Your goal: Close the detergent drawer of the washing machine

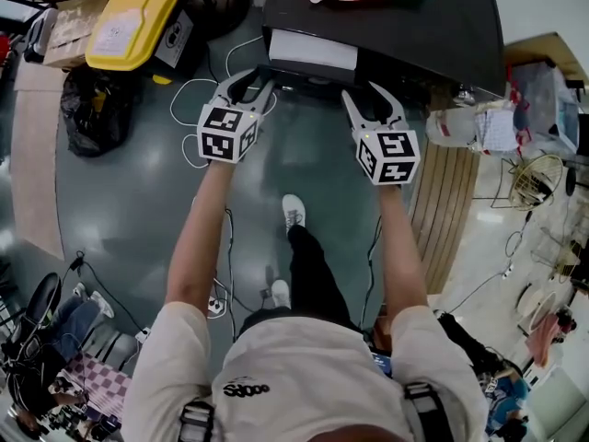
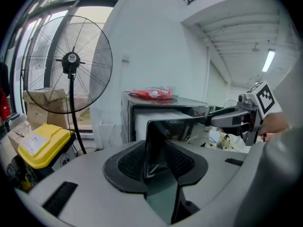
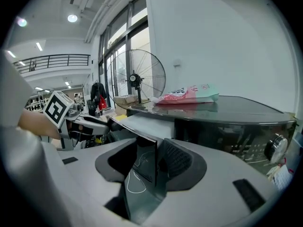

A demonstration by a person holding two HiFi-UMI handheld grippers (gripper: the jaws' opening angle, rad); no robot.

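- The detergent drawer [image 1: 311, 52] stood pulled out from the front of the washing machine [image 1: 414, 26], at the left end of that front as the head view showed it. Its white inside was open to view from above.
- The drawer's slide line ran straight away from the person into the machine. Its dark front panel [image 2: 155, 143] lay across that line.
- The left hand-held gripper [image 1: 260, 79] sat at the panel's left end and the right hand-held gripper [image 1: 361, 92] at its right end. Both pointed ahead and somewhat down at the machine.
- In each gripper view the panel filled the gap between the pads, so each hand-held gripper looked closed on it. The left jaws stood part-way apart and the right jaws wider.
- Neither hand was nearer, since both were level with each other at the panel.
- As I judged it, the coming move was a straight, even push forward; a stronger push on one end could skew the drawer in its slot.
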